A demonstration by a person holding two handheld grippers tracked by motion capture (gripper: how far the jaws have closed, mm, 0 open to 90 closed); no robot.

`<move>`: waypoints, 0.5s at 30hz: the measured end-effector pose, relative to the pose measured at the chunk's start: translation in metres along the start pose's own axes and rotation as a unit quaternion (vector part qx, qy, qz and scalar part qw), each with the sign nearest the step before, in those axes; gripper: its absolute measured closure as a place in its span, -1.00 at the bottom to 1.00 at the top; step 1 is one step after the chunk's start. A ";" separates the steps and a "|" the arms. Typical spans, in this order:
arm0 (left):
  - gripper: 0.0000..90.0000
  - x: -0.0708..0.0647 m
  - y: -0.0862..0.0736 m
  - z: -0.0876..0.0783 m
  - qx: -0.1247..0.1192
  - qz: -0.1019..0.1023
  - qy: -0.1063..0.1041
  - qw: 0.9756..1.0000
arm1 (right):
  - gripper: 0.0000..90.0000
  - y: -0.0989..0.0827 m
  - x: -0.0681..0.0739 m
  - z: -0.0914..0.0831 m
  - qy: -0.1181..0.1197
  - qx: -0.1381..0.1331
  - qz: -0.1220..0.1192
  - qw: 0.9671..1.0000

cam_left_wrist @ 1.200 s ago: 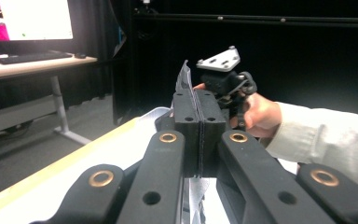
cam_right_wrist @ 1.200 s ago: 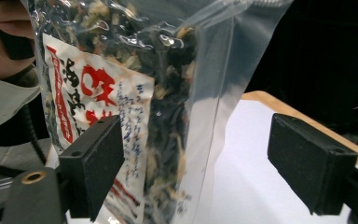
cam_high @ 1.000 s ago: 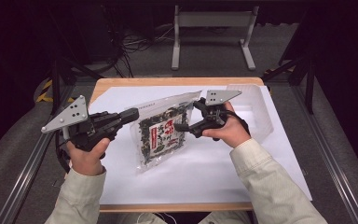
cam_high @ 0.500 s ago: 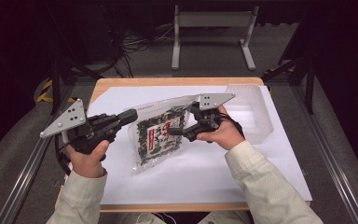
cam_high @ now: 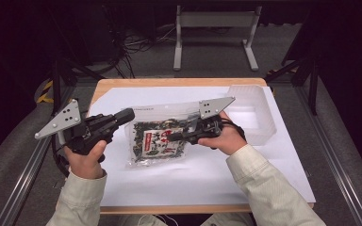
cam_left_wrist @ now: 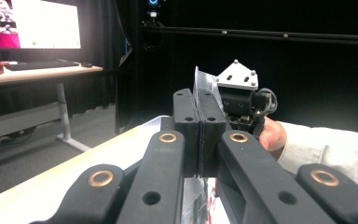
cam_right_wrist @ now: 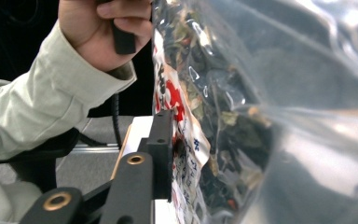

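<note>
The clear bag of dried herbs (cam_high: 158,141) lies near the middle of the white sheet (cam_high: 273,169) on the table. The left gripper (cam_high: 127,115) pinches the bag's upper left edge, jaws pressed together. The right gripper (cam_high: 172,135) has just been closing and clamps the bag's right side, beside the clear plastic tray (cam_high: 264,110) at the table's far right corner.

snack bag (cam_high: 156,142) centre of surface (cam_high: 179,83) | left hand-held gripper (cam_high: 128,114) at its 9 o'clock | right hand-held gripper (cam_high: 175,136) at 3 | clear tray (cam_high: 266,117) further at 3
</note>
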State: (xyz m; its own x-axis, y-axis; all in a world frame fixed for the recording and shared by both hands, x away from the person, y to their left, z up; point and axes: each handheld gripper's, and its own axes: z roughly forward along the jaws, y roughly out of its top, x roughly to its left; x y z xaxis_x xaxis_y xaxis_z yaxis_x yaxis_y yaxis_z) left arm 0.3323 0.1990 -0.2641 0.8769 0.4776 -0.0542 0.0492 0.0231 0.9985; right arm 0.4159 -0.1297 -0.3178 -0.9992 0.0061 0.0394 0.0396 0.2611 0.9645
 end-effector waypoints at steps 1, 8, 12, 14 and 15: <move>0.99 0.000 0.000 0.000 0.002 0.000 0.000 1.000 | 0.55 0.000 0.000 0.000 0.003 0.001 0.002 1.000; 0.99 0.000 -0.001 0.002 0.010 -0.001 0.003 1.000 | 0.68 0.000 0.004 -0.003 0.009 0.015 -0.006 1.000; 0.98 0.000 0.000 0.003 0.015 0.000 0.005 1.000 | 0.68 0.001 0.005 -0.004 0.008 0.018 -0.004 1.000; 0.93 0.000 0.001 0.004 0.027 0.006 0.010 1.000 | 0.68 0.001 0.005 -0.005 0.007 0.021 -0.003 1.000; 0.86 -0.001 0.002 0.004 0.030 0.006 0.011 0.999 | 0.68 0.001 0.005 -0.006 0.006 0.022 -0.004 1.000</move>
State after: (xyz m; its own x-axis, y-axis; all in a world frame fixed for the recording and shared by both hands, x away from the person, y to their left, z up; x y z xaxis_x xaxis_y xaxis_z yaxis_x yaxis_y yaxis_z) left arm 0.3337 0.1954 -0.2625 0.8672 0.4962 -0.0419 0.0680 -0.0345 0.9971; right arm 0.4105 -0.1349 -0.3155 -0.9993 -0.0078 0.0361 0.0320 0.3041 0.9521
